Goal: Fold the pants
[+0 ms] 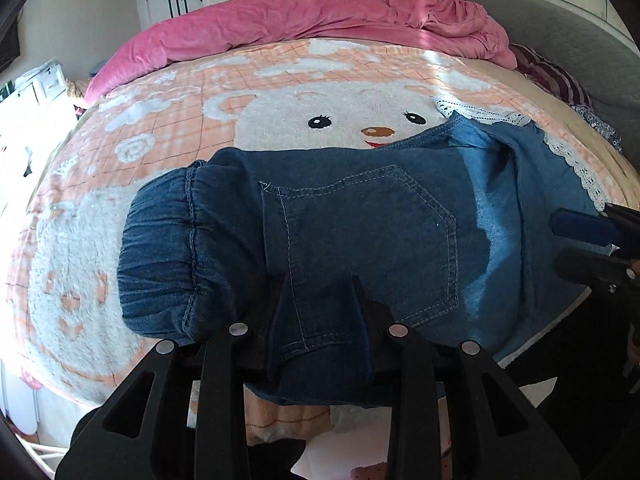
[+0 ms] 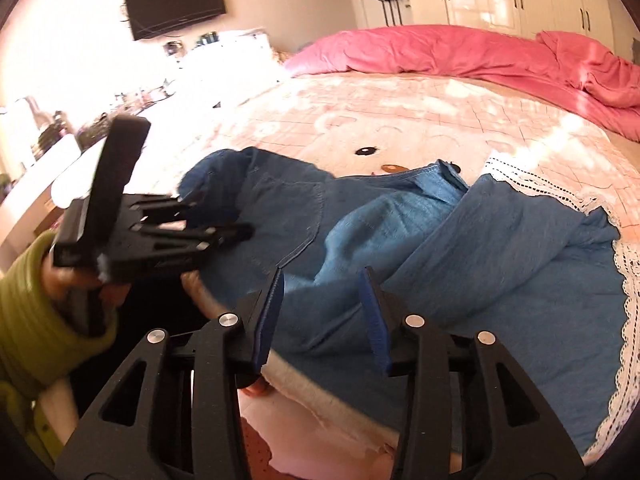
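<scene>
Blue denim pants (image 1: pixel 360 240) with lace-trimmed leg hems lie across the near edge of the bed, waistband to the left. In the left wrist view my left gripper (image 1: pixel 320 292) is open, its fingers over the back pocket near the bed's edge, with a denim fold between them. In the right wrist view my right gripper (image 2: pixel 322 280) is open above the lighter leg cloth (image 2: pixel 500 264), touching nothing that I can tell. The left gripper also shows in the right wrist view (image 2: pixel 224 232), and the right gripper shows at the right edge of the left wrist view (image 1: pixel 592 232).
The pants rest on a peach bear-print blanket (image 1: pixel 280 92). A pink duvet (image 1: pixel 320 16) is bunched along the far side. A grey headboard (image 1: pixel 560 28) stands at right. A wall TV (image 2: pixel 176 0) and a cluttered dresser (image 2: pixel 80 128) are at left.
</scene>
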